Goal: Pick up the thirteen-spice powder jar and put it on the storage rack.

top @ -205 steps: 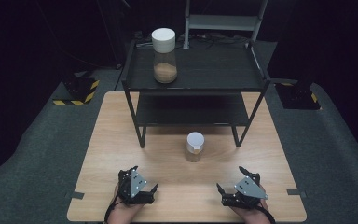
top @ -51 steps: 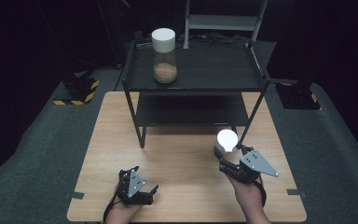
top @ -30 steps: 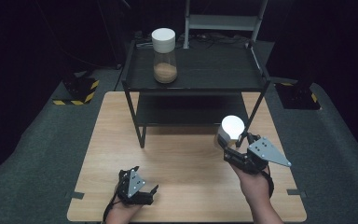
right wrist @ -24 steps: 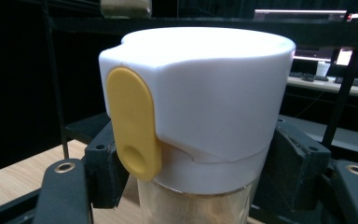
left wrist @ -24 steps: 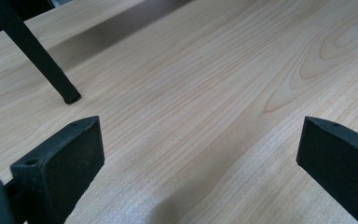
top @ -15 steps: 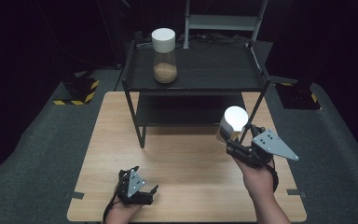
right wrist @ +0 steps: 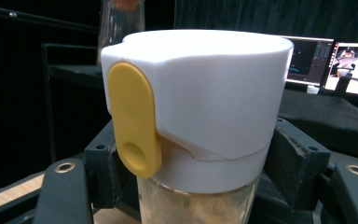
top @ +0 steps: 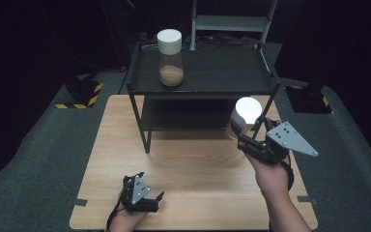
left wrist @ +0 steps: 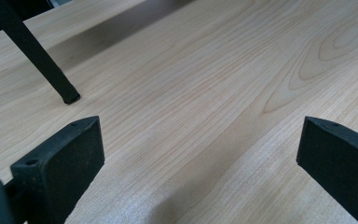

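My right gripper (top: 241, 131) is shut on a small glass jar (top: 244, 118) with a white lid and holds it in the air by the black shelf's front right leg. In the right gripper view the small jar (right wrist: 200, 121) stands upright between the jaws, with a yellow tab on its white lid and pale brown powder in the glass below. A taller jar (top: 170, 58) with a white lid and brown powder stands on the shelf's top (top: 222, 72). My left gripper (top: 150, 199) rests open on the table near the front edge. Its fingers (left wrist: 60, 163) stand wide apart over bare wood.
The black two-level shelf (top: 140, 89) stands at the back of the wooden table (top: 188, 164); one of its legs (left wrist: 37, 56) is ahead of my left gripper. Monitors (right wrist: 326, 60) glow in the dark background. Grey floor surrounds the table.
My right gripper has lifted the small jar off the table and carried it up and back toward the shelf's right front corner. The left gripper has stayed put.
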Demonstrator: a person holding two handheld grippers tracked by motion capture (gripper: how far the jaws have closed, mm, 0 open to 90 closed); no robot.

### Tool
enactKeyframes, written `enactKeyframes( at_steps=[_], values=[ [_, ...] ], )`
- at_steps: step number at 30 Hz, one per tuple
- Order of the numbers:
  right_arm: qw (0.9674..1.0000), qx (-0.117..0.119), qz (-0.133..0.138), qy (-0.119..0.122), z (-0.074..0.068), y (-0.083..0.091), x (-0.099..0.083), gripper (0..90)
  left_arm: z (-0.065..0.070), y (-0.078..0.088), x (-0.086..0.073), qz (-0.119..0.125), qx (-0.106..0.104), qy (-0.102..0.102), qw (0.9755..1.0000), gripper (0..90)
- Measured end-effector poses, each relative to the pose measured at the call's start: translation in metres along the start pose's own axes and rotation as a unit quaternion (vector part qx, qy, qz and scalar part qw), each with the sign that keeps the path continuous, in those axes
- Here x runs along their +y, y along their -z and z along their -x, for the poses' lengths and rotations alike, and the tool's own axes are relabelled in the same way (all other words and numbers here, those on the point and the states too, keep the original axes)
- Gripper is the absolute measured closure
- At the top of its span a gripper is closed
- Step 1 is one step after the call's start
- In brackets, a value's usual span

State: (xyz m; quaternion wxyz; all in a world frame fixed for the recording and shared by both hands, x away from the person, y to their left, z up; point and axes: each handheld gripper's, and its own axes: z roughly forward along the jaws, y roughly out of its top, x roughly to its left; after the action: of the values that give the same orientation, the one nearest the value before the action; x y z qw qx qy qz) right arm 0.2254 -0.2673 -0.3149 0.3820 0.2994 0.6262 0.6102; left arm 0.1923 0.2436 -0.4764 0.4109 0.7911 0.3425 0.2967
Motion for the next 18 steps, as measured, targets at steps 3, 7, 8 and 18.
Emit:
enactKeyframes(
  at_steps=[3,7,8,18],
  values=[
    [1.0000,-0.002,0.002,0.002,0.001,-0.002,0.006,29.8,0.000,0.000,0.000,0.000,0.000,-0.001,1.0000,1.0],
    [1.0000,-0.004,0.005,0.003,0.002,-0.003,0.012,29.8,0.000,0.000,0.000,0.001,-0.001,0.000,1.0000,1.0],
    [1.0000,-0.005,0.006,0.004,0.002,-0.004,0.015,29.8,0.000,0.000,0.000,0.001,-0.001,0.000,1.0000,1.0],
    [0.9998,-0.012,0.017,0.005,0.004,-0.012,0.032,29.8,-0.001,0.000,-0.001,0.002,-0.002,0.001,1.0000,1.0]
  ],
)
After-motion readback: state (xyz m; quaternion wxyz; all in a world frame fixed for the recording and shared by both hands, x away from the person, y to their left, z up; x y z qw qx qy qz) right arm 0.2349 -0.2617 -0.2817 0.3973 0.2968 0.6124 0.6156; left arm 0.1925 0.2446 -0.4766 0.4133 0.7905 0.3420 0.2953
